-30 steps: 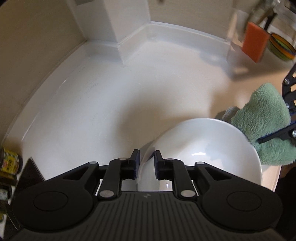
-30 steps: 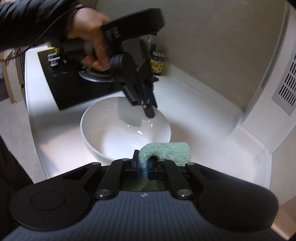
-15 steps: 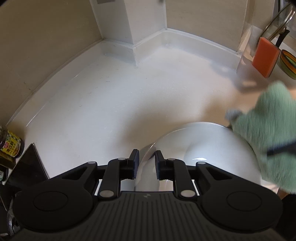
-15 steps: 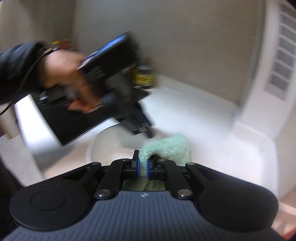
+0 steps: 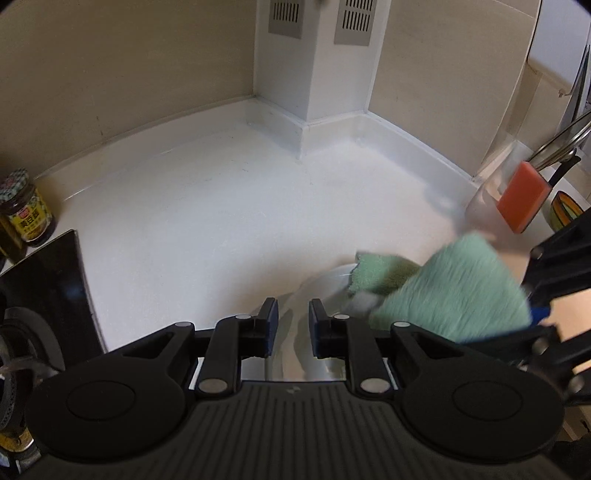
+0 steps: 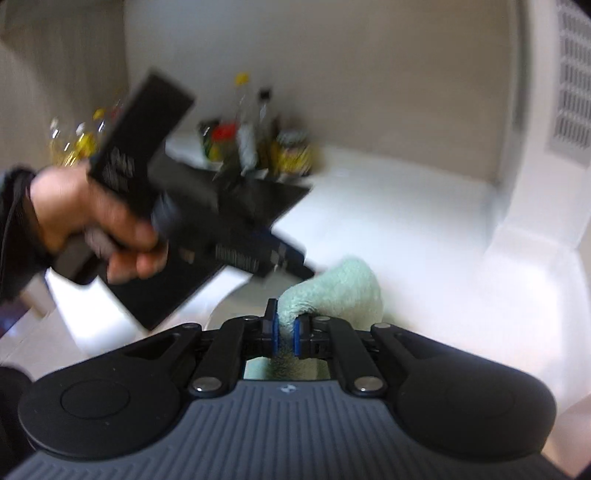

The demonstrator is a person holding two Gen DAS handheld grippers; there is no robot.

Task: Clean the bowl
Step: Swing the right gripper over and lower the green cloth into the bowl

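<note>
A white counter (image 5: 207, 221) runs into a beige-walled corner, where a white column carries two grey vents (image 5: 317, 18). A black cooktop (image 5: 48, 280) sits at its left edge, a jar (image 5: 24, 206) beside that.

The bowl (image 5: 325, 280) is white, smooth and glossy. In my left view only a slice of its rim and inner wall shows, the rest hidden behind my gripper body and the cloth (image 5: 454, 291). In my right view it is a pale blurred curve (image 6: 236, 299) just ahead of the fingers.

I count one bowl, one green cloth, one orange sponge (image 5: 522, 197) far right, and one jar in the left view. In the right view a blurred cluster of bottles (image 6: 258, 147) stands behind the cooktop, too smeared to count.

My left gripper (image 5: 293, 328) sits with its jaws spread partway, one on each side of the bowl's rim. Whether the pads press on it I cannot tell. The bowl lies right at those fingertips, reaching ahead and to the right.

My right gripper (image 6: 286, 332) is pinching the cloth, its jaws nearly together with a fold of it squeezed between the blue pads (image 6: 273, 336). The cloth bulges forward over the bowl's right side. My left hand (image 6: 92, 229) shows blurred in the right view, gripping its handle.
</note>
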